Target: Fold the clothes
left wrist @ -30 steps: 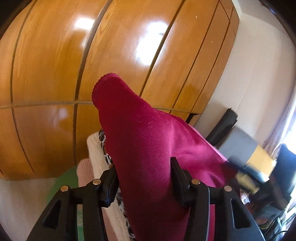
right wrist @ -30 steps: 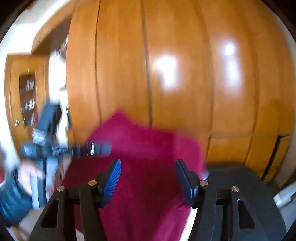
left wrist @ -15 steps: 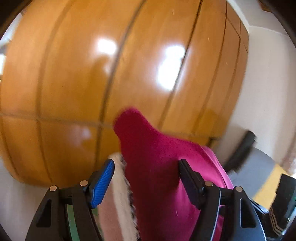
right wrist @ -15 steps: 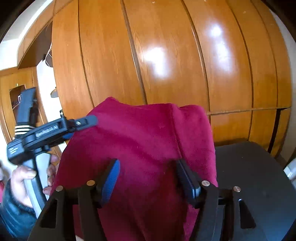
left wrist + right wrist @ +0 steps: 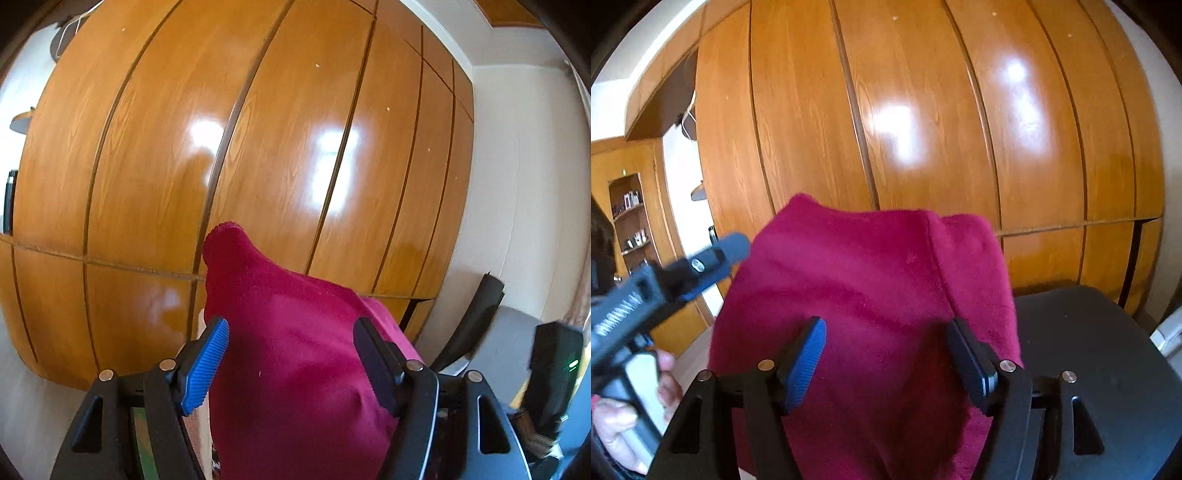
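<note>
A crimson fleece garment stands bunched in front of a wooden wardrobe. It fills the space between the fingers of my left gripper. Those jaws are spread wide, and the blue pad faces bare just beside the cloth's edge. In the right wrist view the same garment lies between the fingers of my right gripper. Its jaws are opening and its pads do not press the cloth. The left gripper, held by a hand, also shows at the left of that view, apart from the garment's left edge.
The glossy wooden wardrobe closes off the space straight ahead. A black rounded surface lies low on the right. A grey seat and a black unit with a green light are at the right. Shelves stand far left.
My left gripper was shut on the garment; its jaws have spread wide and it has drawn away to the left. The right jaws have widened slightly around the cloth.
</note>
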The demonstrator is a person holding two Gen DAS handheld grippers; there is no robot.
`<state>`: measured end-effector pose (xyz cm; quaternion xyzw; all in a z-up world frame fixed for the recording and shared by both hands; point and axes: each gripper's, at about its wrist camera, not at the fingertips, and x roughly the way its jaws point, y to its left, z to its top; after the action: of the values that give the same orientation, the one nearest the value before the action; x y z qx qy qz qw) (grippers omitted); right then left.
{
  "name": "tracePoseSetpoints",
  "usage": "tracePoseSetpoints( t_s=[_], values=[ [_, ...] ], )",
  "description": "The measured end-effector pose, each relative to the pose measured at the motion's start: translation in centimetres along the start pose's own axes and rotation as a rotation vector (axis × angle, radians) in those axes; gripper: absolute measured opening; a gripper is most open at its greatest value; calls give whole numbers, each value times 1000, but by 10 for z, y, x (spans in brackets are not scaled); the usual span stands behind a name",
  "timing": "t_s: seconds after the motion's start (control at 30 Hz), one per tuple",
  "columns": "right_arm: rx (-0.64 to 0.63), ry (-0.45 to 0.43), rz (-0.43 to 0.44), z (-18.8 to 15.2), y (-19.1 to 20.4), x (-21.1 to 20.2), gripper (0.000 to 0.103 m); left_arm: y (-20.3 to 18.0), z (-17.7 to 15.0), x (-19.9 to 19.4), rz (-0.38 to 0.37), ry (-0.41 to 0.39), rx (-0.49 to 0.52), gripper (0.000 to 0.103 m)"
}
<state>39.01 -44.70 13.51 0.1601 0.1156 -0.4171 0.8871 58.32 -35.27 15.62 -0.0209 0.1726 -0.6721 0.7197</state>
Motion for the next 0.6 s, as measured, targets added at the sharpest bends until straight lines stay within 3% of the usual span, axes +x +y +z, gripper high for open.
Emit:
tracePoseSetpoints(
  t_s=[0.2, 0.33, 0.5, 0.6],
  values=[
    [5, -23, -17, -8, -3, -16, 71, -6, -7, -2, -1, -13, 6, 71],
    [-4, -40, -51, -14, -2, -30, 71, -15, 0, 9, 56, -29, 77, 72],
    [-34, -54, -143, -21, 11, -42, 77, -28, -9, -13, 147, -46, 123, 75],
    [-52, -53, -188, -25, 21, -48, 82, -34, -9, -28, 179, -42, 143, 81]
  ],
)
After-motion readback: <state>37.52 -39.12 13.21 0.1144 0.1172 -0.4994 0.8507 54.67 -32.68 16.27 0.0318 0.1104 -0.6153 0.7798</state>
